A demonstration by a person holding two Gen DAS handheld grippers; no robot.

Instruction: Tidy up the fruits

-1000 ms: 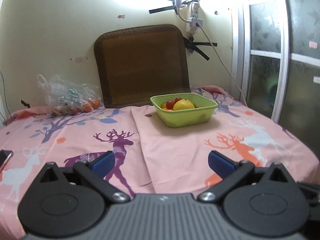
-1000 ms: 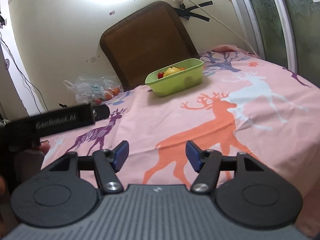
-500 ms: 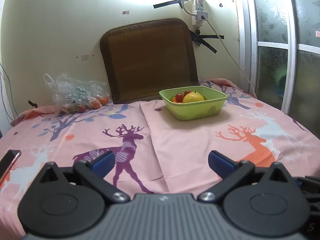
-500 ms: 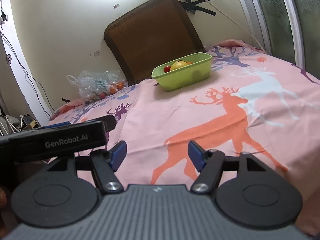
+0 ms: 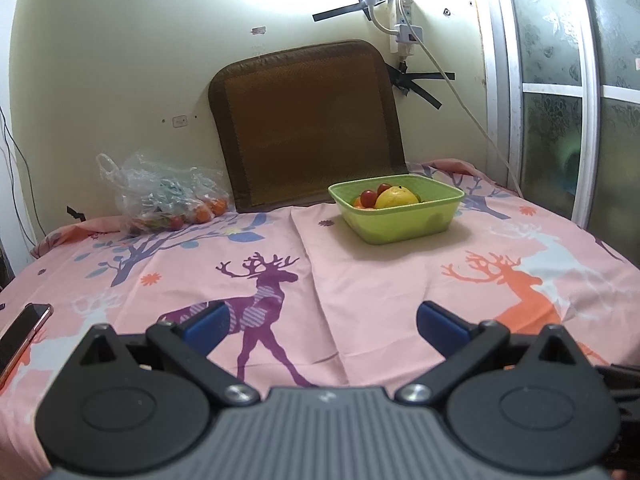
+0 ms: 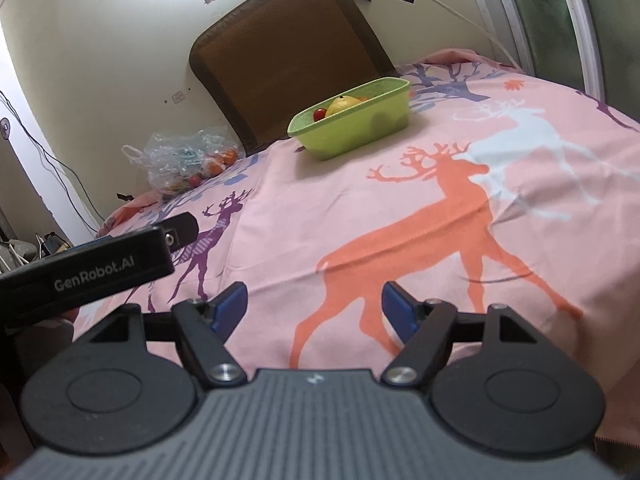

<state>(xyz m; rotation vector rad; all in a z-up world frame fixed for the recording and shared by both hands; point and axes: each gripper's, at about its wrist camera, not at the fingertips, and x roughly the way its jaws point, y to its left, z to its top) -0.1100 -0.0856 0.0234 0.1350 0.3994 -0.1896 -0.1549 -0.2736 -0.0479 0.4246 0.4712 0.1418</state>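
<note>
A green bowl (image 5: 424,220) stands at the back of the pink deer-print cloth and holds a yellow fruit (image 5: 396,198) and small red tomatoes (image 5: 368,199). It also shows in the right wrist view (image 6: 360,128). A clear plastic bag of orange and red fruit (image 5: 168,196) lies at the back left, also in the right wrist view (image 6: 188,160). My left gripper (image 5: 320,326) is open and empty, low over the near cloth. My right gripper (image 6: 314,306) is open and empty near the front edge. The left gripper's body (image 6: 92,268) shows at the left of the right wrist view.
A brown cushion (image 5: 308,128) leans on the wall behind the bowl. A phone (image 5: 20,340) lies at the cloth's left edge. A white cable (image 5: 460,96) hangs from a wall socket. Glass panels (image 5: 568,92) stand on the right.
Both grippers have tilted and shifted slightly, so the bowl sits further right in the left view. Neither gripper has opened, shut or taken hold of anything.
</note>
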